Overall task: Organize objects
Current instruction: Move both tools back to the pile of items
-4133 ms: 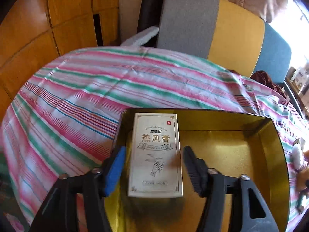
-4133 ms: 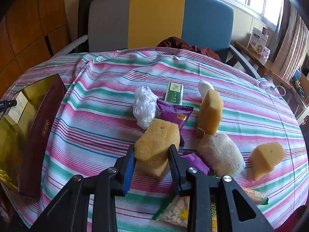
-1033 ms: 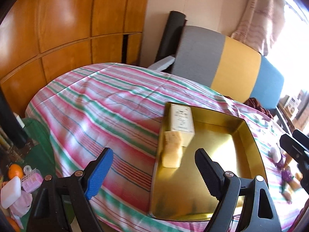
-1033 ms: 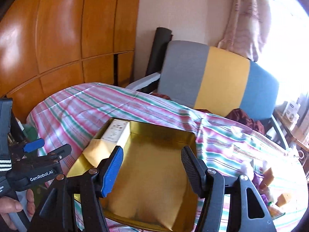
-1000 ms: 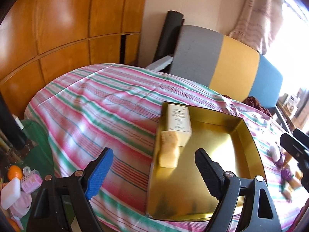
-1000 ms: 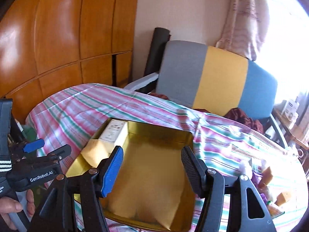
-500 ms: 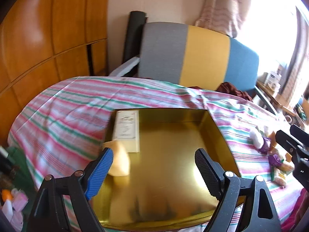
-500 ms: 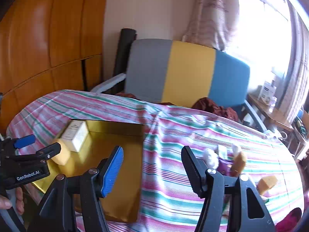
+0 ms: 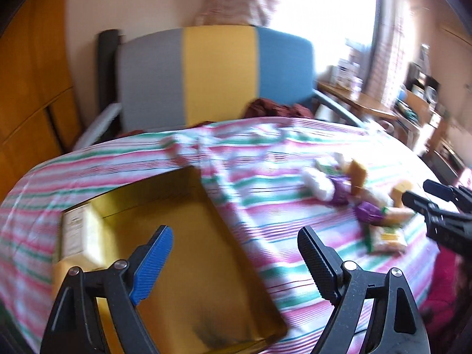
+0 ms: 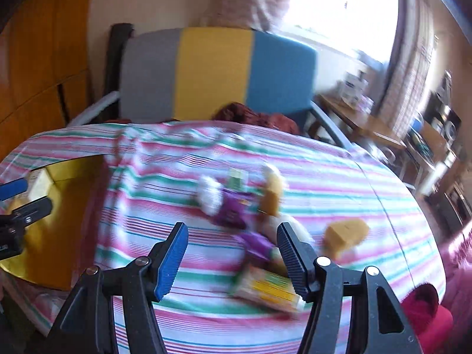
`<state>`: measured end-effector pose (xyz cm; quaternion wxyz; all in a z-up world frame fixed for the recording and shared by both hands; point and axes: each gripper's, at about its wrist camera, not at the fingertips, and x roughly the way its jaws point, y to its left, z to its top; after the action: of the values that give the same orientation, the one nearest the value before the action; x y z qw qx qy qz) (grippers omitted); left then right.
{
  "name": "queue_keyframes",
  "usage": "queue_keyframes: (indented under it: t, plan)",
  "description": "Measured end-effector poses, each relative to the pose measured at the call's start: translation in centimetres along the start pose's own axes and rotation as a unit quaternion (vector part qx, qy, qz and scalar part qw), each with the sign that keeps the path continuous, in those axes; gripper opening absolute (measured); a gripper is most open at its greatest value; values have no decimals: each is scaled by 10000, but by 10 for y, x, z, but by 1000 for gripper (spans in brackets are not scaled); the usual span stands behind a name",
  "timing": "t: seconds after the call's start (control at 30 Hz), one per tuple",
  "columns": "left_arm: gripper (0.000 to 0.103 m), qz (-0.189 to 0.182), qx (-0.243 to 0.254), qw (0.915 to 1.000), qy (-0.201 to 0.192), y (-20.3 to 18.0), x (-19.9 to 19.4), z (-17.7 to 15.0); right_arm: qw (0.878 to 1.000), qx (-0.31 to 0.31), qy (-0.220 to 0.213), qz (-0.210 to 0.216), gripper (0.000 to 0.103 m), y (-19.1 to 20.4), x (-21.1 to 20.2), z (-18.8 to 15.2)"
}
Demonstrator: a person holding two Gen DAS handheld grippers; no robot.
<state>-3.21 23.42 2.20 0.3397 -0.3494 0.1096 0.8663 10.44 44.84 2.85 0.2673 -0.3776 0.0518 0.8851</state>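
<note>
A gold tray (image 9: 191, 250) lies on the striped table at lower left, with a white box (image 9: 75, 236) and a tan sponge (image 9: 60, 271) at its left wall. My left gripper (image 9: 234, 233) hovers open over the tray's right rim, nothing between its fingers. My right gripper (image 10: 232, 227) is open and empty above a blurred pile: a white plastic wad (image 10: 209, 194), a purple packet (image 10: 233, 209), a tan sponge (image 10: 273, 194), a yellow snack pack (image 10: 265, 286) and a yellow sponge block (image 10: 346, 233). In the right wrist view the tray (image 10: 67, 206) sits at far left.
A grey, yellow and blue chair (image 9: 218, 73) stands behind the table with dark red cloth (image 10: 253, 115) on its seat. Wooden panels fill the left wall. A cluttered side table (image 10: 368, 126) and shelves stand at the right. Something red (image 10: 424, 306) lies beyond the table's near right edge.
Both grippers swung right, away from the tray toward the pile. The sponge that the right gripper held four seconds ago now lies in the tray beside the box.
</note>
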Motion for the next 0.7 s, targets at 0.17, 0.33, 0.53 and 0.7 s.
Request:
queue_keyframes:
  t: [0.17,0.33,0.53,0.7]
  plan:
    - [87,-636,557,9961,266,-54,31,3,9947,881,304,-446,63,-78,14,-15]
    - [83,-1215,1091,9850,564,-112,59,-4,9803,1875,505,-349,64,-131,22,-31]
    - [81,-1790,1919,9619,760,-174,84,-17,9545,2876,767,195,64,-162,35,-50]
    - [80,-2144,3021,9264,672,-226,91,-29,9325,3465,867,534,64,-180,44,-64]
